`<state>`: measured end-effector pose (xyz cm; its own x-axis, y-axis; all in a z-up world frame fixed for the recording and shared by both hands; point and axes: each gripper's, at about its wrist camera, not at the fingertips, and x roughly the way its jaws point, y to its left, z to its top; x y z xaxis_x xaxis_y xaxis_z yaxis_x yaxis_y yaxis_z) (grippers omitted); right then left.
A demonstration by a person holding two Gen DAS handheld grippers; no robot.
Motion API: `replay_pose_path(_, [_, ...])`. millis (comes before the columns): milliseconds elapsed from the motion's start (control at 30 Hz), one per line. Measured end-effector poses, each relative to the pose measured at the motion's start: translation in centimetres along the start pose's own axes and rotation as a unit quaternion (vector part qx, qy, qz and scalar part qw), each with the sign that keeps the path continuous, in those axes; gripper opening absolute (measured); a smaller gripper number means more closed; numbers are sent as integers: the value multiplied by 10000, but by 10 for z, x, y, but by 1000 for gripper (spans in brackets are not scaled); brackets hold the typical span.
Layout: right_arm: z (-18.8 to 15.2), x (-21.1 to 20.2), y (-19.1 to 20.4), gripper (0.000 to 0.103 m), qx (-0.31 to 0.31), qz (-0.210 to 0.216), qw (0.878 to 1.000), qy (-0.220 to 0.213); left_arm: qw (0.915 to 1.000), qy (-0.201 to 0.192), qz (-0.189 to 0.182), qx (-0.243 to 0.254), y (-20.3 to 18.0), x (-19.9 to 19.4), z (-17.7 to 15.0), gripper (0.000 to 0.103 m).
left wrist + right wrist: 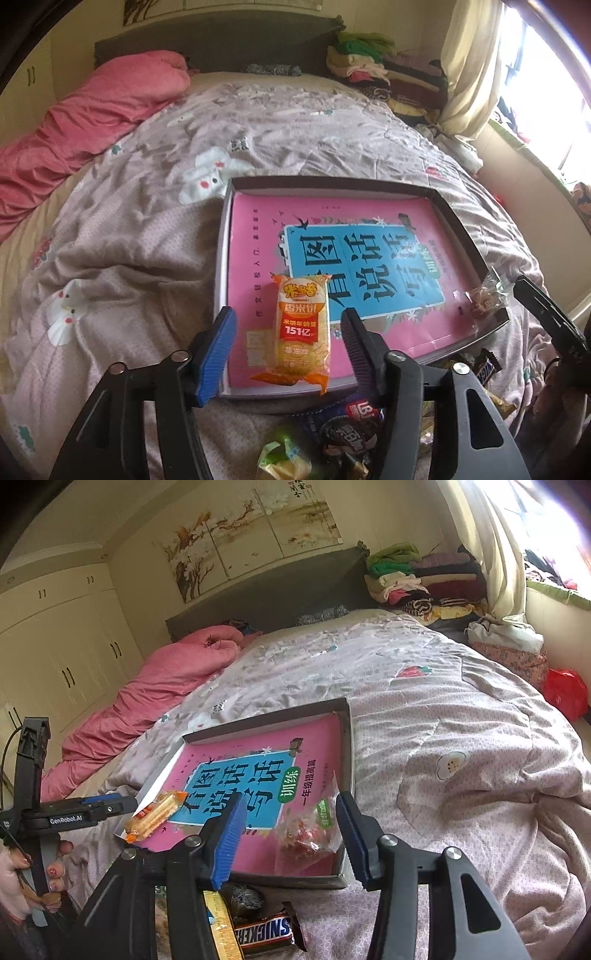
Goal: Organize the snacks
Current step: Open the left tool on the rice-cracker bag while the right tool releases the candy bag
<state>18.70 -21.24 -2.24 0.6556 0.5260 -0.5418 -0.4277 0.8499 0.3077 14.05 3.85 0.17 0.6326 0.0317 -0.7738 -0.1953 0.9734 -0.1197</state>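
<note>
A shallow grey box (461, 218) with a pink and blue book in its bottom lies on the bed. An orange rice-cracker packet (301, 328) lies in its near left corner, between the spread fingers of my open left gripper (290, 328); it also shows in the right wrist view (157, 814). A clear bag of red sweets (484, 299) lies in the near right corner, between the fingers of my open right gripper (291, 825), seen there as a clear bag (310, 834).
Loose snacks lie on the quilt before the box: a Snickers bar (264, 934), an Oreo pack (351, 428), a green-wrapped snack (280, 458). A pink duvet (92, 122) lies far left. Folded clothes (413, 579) are stacked at the headboard.
</note>
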Motion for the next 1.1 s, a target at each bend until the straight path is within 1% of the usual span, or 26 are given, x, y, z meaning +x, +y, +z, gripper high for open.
replay_pose_path(33, [0,-1,1,51,-15,3,10000,-20,10000,-26,-24,-9,1,-3,0,71])
replay_pose_path(67, [0,-2,1,53,-34,0,10000,-49,10000,-52,-56,-17,2,-6,0,71])
replay_pose_path(267, [2,-10,-1,57,-15,-83,9996,-275,9999,-132,-108,-15,11,-20,-2,72])
replay_pose_path(433, [4,-19,-4,58,20,-76,9990,-441,9997,-159,-184,44,12,-35,-11,72])
replay_pose_path(600, [2,-27,1,58,-59,-51,9987,-508,9994,-139,-274,172,7,-44,-20,72])
replay_pose_path(867, [-7,-40,16,60,-176,89,9989,-437,9985,-106,-369,383,-3,-49,-35,72])
replay_pose_path(1100, [-21,-45,34,60,-408,163,9988,-221,9975,-48,-497,507,-7,-51,-44,72])
